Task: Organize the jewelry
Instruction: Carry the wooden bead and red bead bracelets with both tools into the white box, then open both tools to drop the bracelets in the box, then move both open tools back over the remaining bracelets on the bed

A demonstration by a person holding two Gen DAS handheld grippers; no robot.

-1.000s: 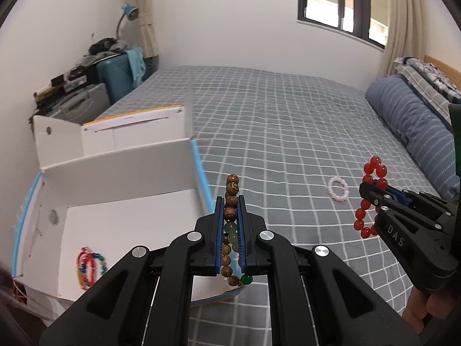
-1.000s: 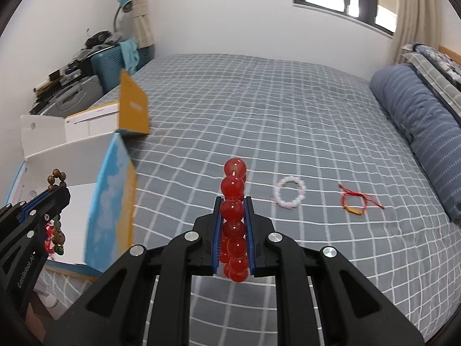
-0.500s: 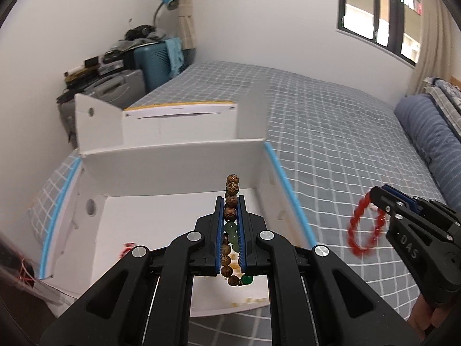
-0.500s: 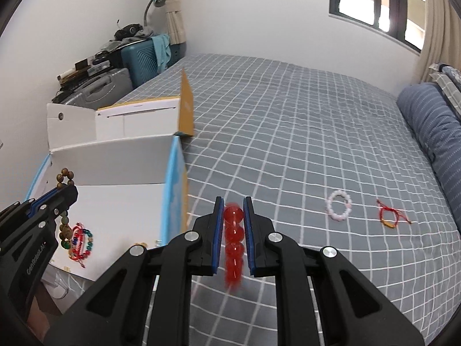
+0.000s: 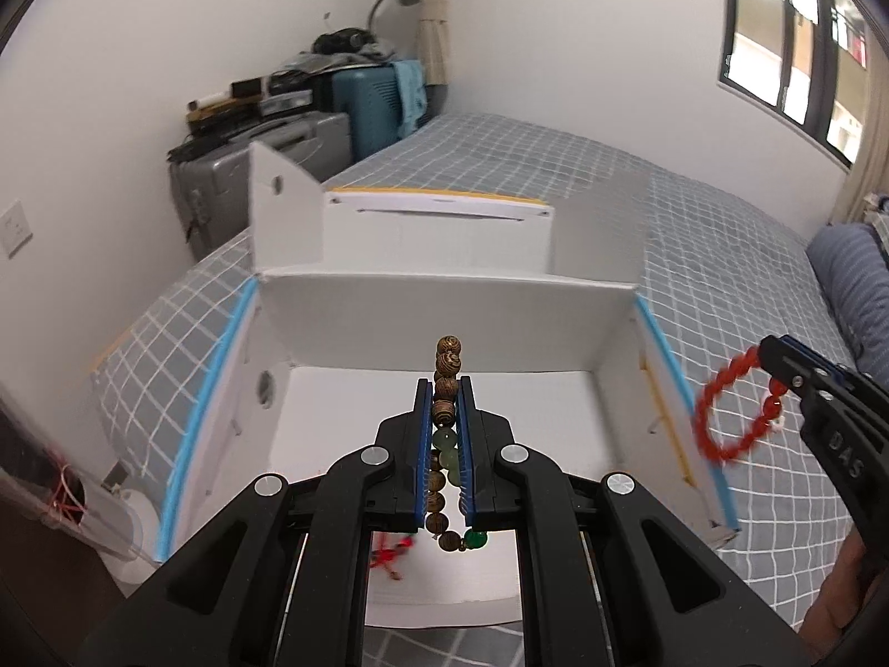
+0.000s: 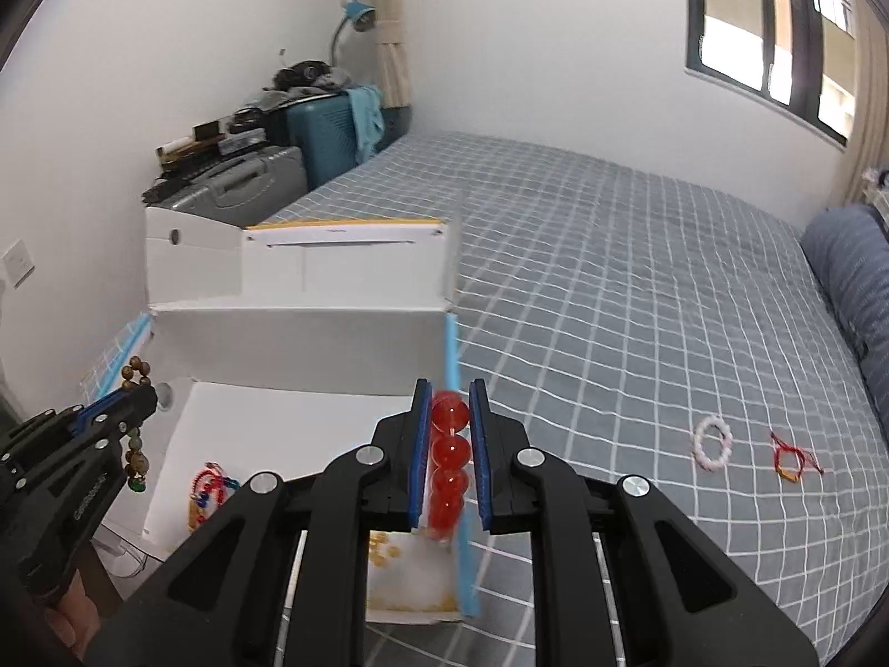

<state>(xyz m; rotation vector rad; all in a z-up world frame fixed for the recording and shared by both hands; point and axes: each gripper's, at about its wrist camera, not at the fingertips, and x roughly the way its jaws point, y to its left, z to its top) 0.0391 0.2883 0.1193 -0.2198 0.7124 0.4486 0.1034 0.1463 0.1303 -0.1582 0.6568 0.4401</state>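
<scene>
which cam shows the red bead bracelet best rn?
Left wrist view: the red bead bracelet hangs as a nearly whole loop from the right gripper, though motion-blurred. The right wrist view shows it edge-on, only a short column of beads between that gripper's fingers.

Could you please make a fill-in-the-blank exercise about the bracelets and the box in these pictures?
1. The left gripper holds a bracelet of wooden and ____ beads.
2. The bracelet in the right gripper is ____.
3. The open box is ____ inside.
4. The white bead bracelet lies on the ____.

Missing words: green; red; white; bed
</scene>
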